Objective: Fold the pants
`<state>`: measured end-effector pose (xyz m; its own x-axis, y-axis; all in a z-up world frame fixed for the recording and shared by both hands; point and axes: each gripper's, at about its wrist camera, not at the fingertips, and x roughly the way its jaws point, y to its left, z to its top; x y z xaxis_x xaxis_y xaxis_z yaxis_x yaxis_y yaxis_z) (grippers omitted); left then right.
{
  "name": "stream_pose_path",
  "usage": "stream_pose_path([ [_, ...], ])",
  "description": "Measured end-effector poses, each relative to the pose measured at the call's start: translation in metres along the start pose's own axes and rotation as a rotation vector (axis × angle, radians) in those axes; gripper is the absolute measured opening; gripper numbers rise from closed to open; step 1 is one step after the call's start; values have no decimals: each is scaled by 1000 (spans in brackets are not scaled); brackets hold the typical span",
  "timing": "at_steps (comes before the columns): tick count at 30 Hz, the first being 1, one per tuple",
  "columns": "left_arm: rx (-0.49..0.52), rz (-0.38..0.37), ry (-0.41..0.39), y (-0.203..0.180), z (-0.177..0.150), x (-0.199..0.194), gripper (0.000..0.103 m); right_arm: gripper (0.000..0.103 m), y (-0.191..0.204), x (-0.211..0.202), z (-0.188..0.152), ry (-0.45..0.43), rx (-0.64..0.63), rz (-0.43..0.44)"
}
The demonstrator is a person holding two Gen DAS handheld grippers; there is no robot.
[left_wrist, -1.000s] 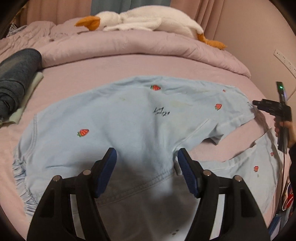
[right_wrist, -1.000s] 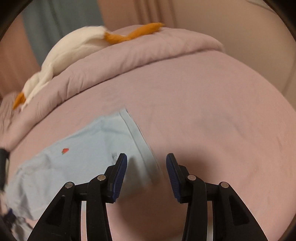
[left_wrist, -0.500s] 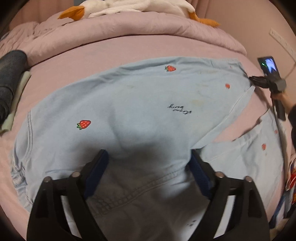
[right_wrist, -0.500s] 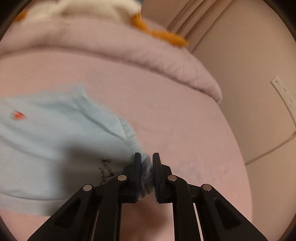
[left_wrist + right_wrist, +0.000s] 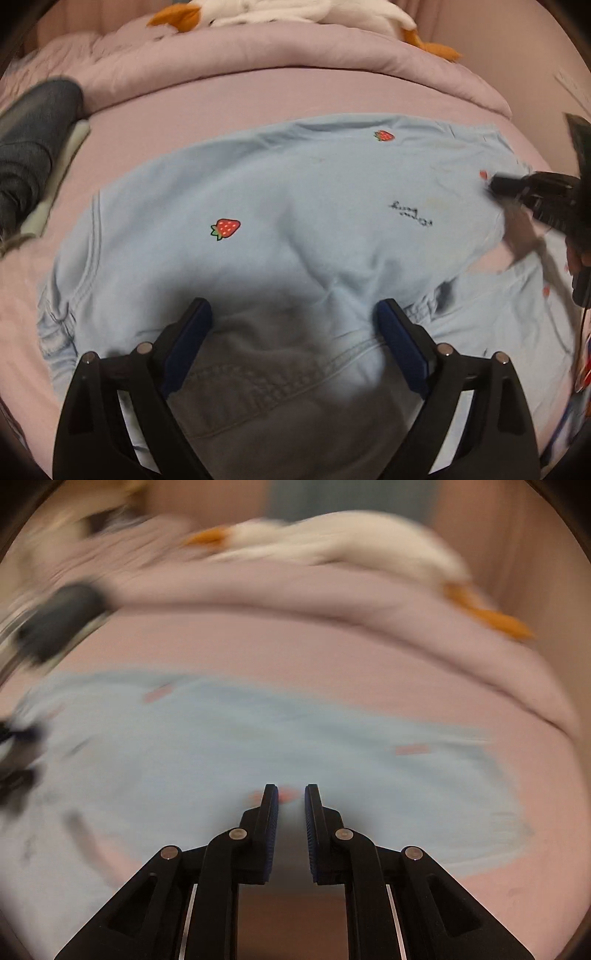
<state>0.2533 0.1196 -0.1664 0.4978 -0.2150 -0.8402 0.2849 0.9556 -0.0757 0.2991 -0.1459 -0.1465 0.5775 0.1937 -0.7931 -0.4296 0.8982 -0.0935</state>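
Two grippers are at work over the light blue pants (image 5: 295, 206), which are spread across the pink bed (image 5: 280, 92) in front of the rolled quilt (image 5: 295, 48) and the plush goose (image 5: 295, 9).

The left gripper (image 5: 293, 332) is held low over the crotch seam of the pants, its fingers (image 5: 190, 325) spread wide on either side of a raised hump of fabric; nothing is clamped between them, though whether the pads touch the cloth cannot be told.

The right gripper (image 5: 291, 805) is seen in a heavily blurred picture, its fingers (image 5: 271, 808) drawn nearly together with a narrow gap. Pale blue fabric appears between them, so a grip on a leg hem is judged likely, but it cannot be confirmed. In the left wrist view the same gripper (image 5: 496, 186) is seen at the far right edge of the pants, beside one strawberry print (image 5: 384, 135).

The step in hand is judged to be the first fold, one leg being carried over the other. Next, the crotch should be pinned or gripped by the left gripper so that the leg can be laid flat with its edges matched.
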Motion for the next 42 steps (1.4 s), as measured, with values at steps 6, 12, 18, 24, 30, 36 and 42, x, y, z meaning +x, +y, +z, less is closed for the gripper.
stream_pose_path([
  [6, 28, 9, -88, 30, 12, -36, 90, 11, 34, 12, 15, 129, -216, -11],
  [12, 1, 27, 23, 94, 37, -11, 88, 53, 48, 26, 99, -53, -352, 110],
  [18, 14, -99, 106, 129, 50, 4, 86, 53, 41, 96, 135, 144, -394, 131],
  [24, 48, -130, 174, 141, 43, 9, 46, 25, 25, 100, 130, 239, -359, 262],
  [30, 53, -58, 115, 131, 38, -16, 15, 4, 40, 73, 111, 188, -447, 125],
  [36, 142, 70, -33, 96, 28, -79, 13, 3, 54, -15, 89, -5, -410, -11],
  [42, 278, 159, -174, 53, -17, -143, 14, 3, 73, -123, 42, -173, -394, -35],
])
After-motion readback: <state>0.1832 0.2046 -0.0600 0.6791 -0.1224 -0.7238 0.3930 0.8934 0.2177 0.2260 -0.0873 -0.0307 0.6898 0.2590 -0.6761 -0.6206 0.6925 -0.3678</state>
